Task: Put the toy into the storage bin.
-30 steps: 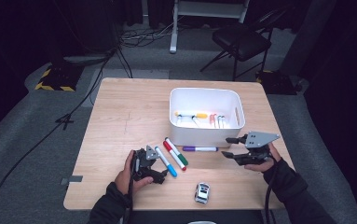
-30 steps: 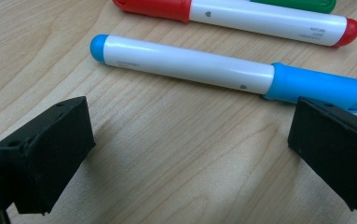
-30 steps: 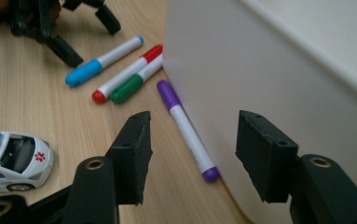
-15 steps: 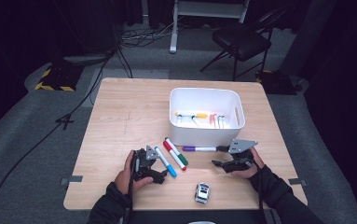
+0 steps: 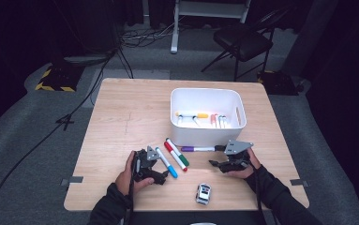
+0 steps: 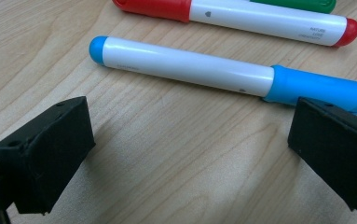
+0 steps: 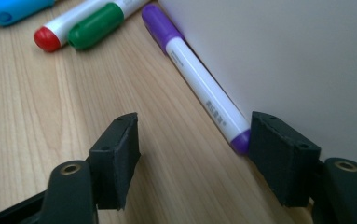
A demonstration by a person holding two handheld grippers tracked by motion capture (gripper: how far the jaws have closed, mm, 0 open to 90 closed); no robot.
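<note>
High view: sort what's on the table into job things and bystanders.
Likely the job (judged from open grippers beside markers):
white plastic bin holding markers
purple-capped marker
blue-capped marker
red-capped marker
green-capped marker

Lying about:
small white toy car

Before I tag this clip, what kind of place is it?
Probably a studio or lab set up for recording, not a home: a lone wooden table on grey carpet, cables trailing across the floor, dark surroundings with a folding chair behind.
</note>
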